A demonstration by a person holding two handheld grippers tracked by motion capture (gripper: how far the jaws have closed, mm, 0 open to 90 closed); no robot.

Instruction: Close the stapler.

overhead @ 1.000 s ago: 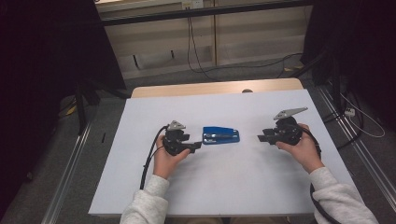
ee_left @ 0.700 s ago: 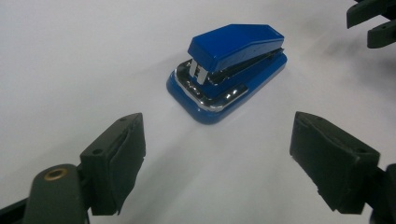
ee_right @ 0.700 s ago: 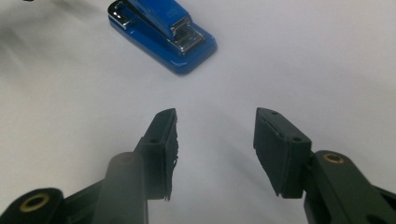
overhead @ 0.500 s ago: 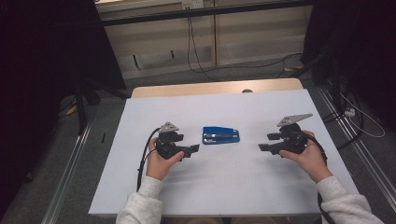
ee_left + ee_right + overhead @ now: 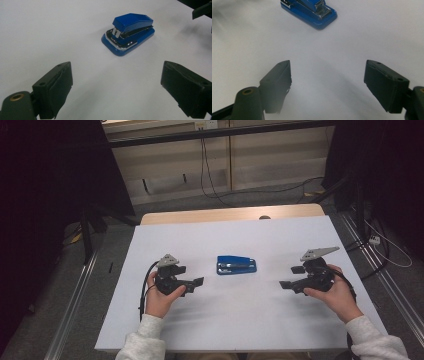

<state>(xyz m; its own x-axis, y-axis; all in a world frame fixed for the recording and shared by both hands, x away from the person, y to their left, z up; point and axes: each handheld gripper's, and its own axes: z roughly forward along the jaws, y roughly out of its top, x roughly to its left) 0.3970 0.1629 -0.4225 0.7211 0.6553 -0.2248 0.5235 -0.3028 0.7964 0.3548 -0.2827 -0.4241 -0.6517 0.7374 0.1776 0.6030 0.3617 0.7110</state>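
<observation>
One object: blue stapler [image 5: 236,265], centre of frame on white surface [image 5: 250,320], between both grippers.
Handling: rigid, compact, probably slick plastic; grip across long sides.
Left gripper [image 5: 196,282]: fingers wide open, empty.
Right gripper [image 5: 286,284]: fingers wide open, empty.

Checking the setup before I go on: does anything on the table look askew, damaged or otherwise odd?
Nothing stands out. The blue stapler lies flat and closed on the white table, intact as far as shows. The left gripper and right gripper sit either side of it, jaws open, touching nothing.
</observation>
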